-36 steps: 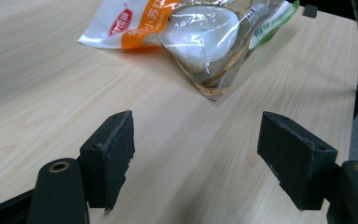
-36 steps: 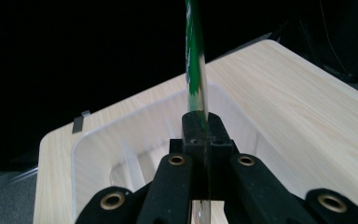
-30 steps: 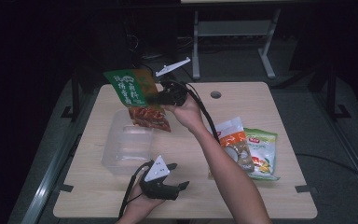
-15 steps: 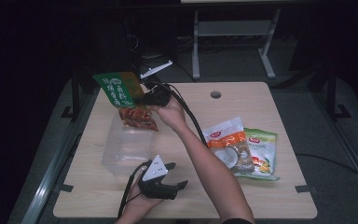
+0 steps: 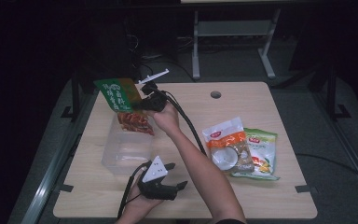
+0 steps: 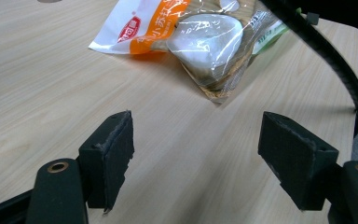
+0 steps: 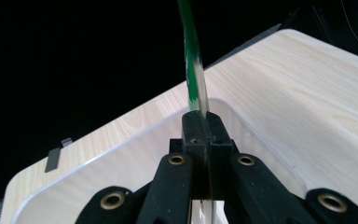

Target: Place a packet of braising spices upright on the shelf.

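My right gripper (image 5: 139,104) is shut on the edge of a green snack packet (image 5: 116,93). The packet's clear lower part, with reddish food in it, hangs over a clear plastic container (image 5: 121,156) at the table's left. In the right gripper view the closed pads (image 7: 200,127) pinch the thin green packet (image 7: 192,65) above the container's rim (image 7: 121,139). My left gripper (image 5: 177,175) rests near the table's front edge, open. Its pads (image 6: 109,161) stand wide apart over bare wood, pointing toward an orange and white packet (image 6: 168,21).
An orange and white packet (image 5: 226,142) lies at the right of the table, partly over a green packet (image 5: 263,149). The right gripper's black cable (image 5: 189,126) runs along the forearm. A round grommet hole (image 5: 215,94) sits near the far edge.
My right gripper has carried the green packet to the left and slightly down, so it now hangs over the clear container. The left gripper has stayed put.
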A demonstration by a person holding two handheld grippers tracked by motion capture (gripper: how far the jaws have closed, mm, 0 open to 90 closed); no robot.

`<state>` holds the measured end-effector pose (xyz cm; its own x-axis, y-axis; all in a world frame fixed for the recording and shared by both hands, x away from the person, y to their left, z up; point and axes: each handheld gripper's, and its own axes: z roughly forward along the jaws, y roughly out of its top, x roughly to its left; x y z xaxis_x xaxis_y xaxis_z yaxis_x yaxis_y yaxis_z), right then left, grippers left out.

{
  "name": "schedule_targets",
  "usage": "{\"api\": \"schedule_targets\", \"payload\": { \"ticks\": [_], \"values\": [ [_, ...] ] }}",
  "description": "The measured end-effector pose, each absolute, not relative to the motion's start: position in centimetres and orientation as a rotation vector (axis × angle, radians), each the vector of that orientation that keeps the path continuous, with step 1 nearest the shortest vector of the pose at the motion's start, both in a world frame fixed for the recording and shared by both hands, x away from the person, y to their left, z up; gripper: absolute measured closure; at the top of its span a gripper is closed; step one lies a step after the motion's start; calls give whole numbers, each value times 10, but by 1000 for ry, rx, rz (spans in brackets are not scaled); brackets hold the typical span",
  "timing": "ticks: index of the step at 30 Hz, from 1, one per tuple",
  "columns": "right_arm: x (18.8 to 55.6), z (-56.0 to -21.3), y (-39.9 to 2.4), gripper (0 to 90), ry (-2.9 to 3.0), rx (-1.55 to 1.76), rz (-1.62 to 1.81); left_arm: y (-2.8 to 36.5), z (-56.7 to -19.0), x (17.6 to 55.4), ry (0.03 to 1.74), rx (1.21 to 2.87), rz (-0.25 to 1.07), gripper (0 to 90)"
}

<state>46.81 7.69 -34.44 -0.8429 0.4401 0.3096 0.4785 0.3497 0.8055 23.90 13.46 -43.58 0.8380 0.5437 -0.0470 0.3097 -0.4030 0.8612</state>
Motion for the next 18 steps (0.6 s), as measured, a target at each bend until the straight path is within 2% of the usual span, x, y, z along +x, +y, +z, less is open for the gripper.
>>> {"api": "schedule_targets", "payload": {
  "ticks": [11,16,18],
  "values": [
    [470,-355,74,885,-2593,-954,-1492,134,-436,238,616,2030,312,262],
    [470,-356,67,840,-2597,-958,-1451,133,-437,238,619,2028,311,262],
    [469,-355,63,854,-2639,-954,-1413,133,-437,238,619,2027,310,262]
  ]
}}
